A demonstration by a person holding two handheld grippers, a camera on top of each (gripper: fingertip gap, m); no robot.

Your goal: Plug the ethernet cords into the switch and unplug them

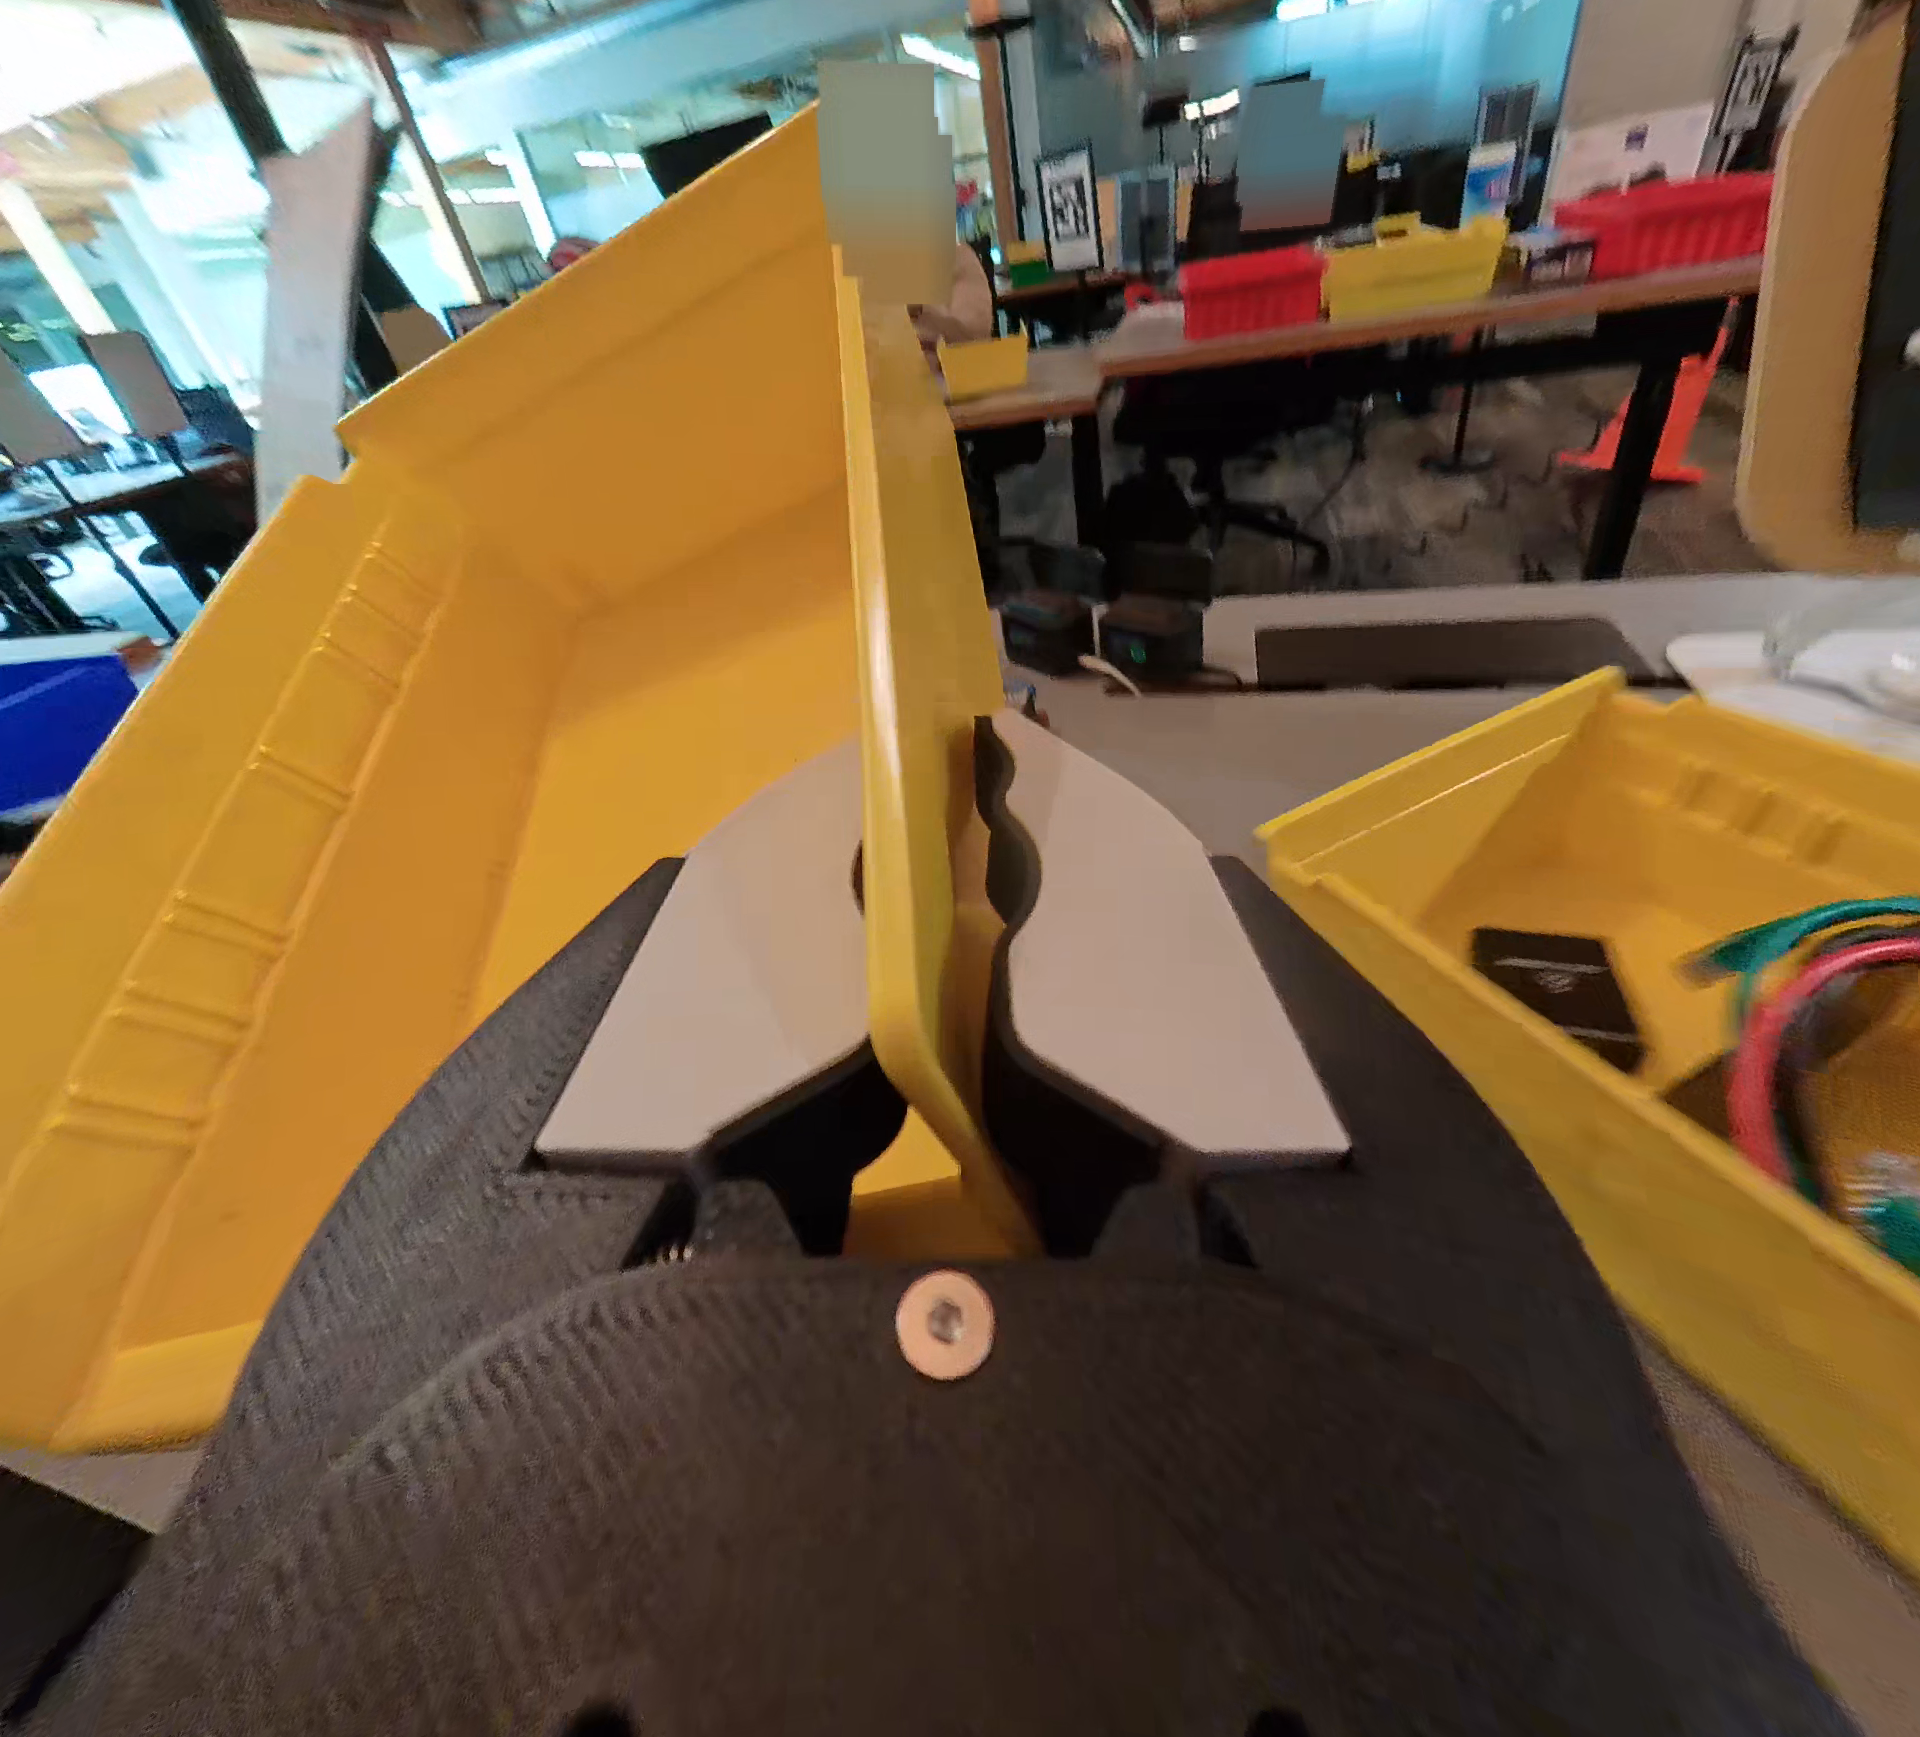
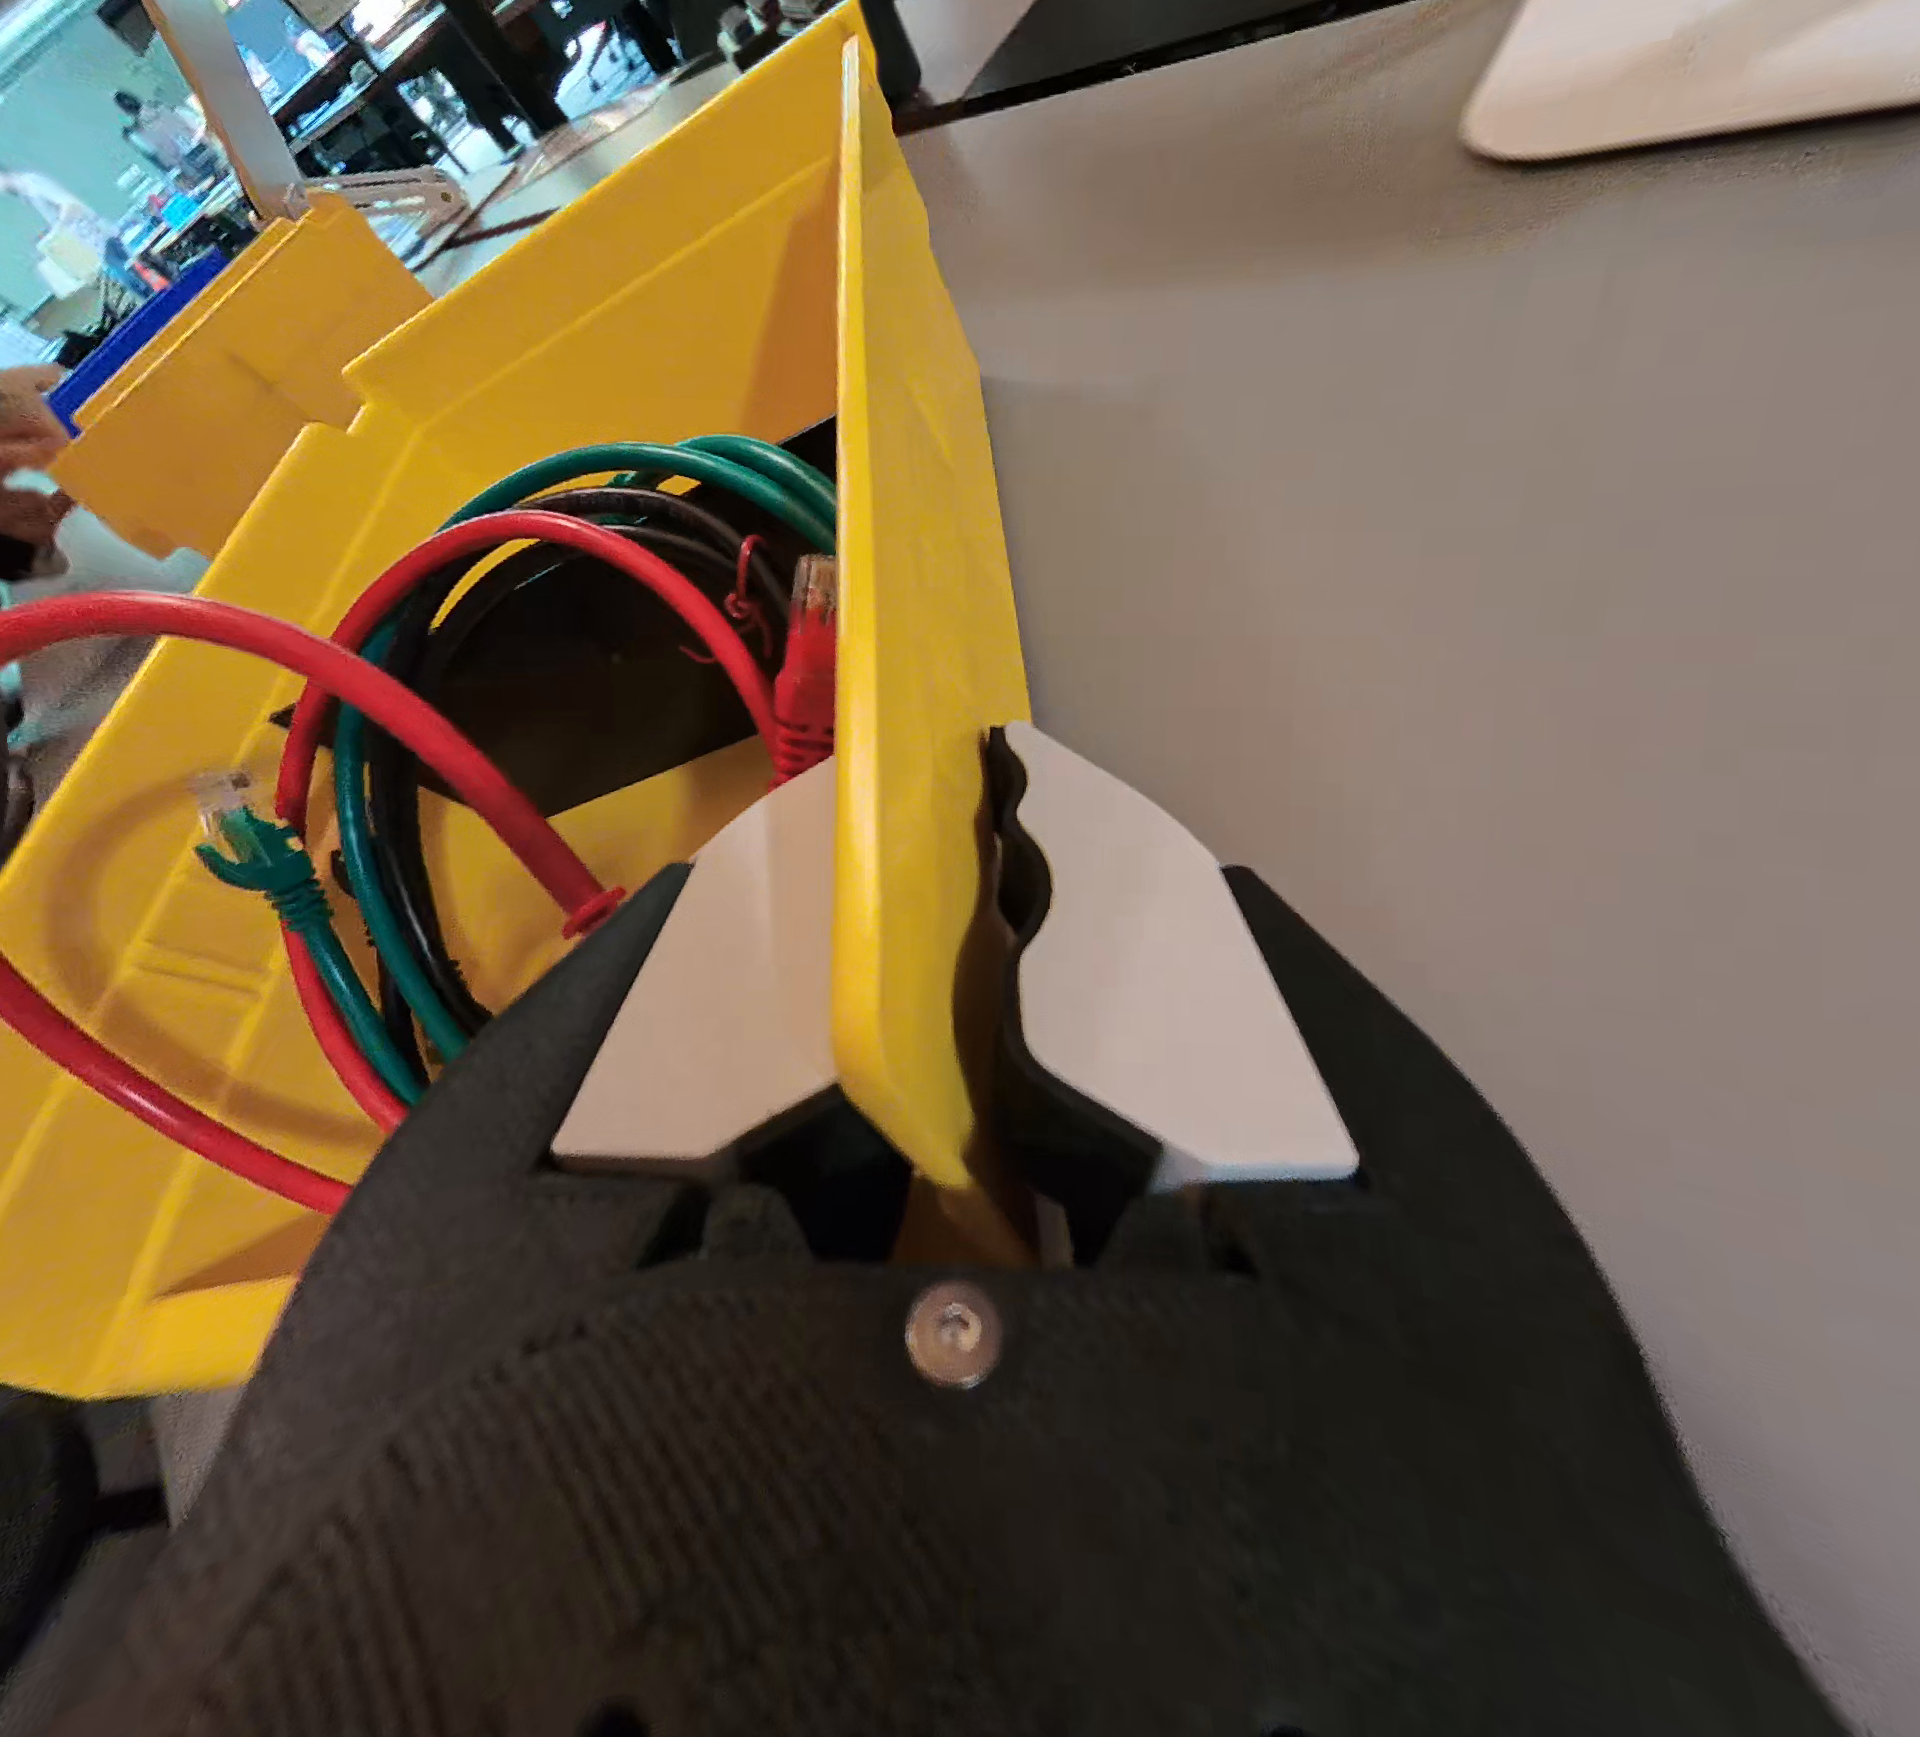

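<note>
Cords, red (image 2: 436,721), green (image 2: 364,866) and black (image 2: 644,508), lie coiled in the right yellow bin (image 2: 914,565) beside a black box (image 2: 582,690). The right gripper (image 2: 925,918) clamps this bin's wall in its jaws; the left gripper (image 1: 925,908) clamps the empty yellow bin (image 1: 644,544), tilted above the bench (image 2: 1455,648).

Left wrist view: my camera sits just behind my left gripper (image 1: 920,866), looking forward and tilted up along an empty yellow plastic bin (image 1: 644,607) towards the workshop ceiling.
Right wrist view: very close behind my right gripper (image 2: 914,898), angled down over the grey tabletop (image 2: 1455,648).
Shared: the yellow plastic bin holding coiled cables (image 1: 1538,866) (image 2: 582,337); the empty bin (image 2: 229,378) appears beyond it.
</note>
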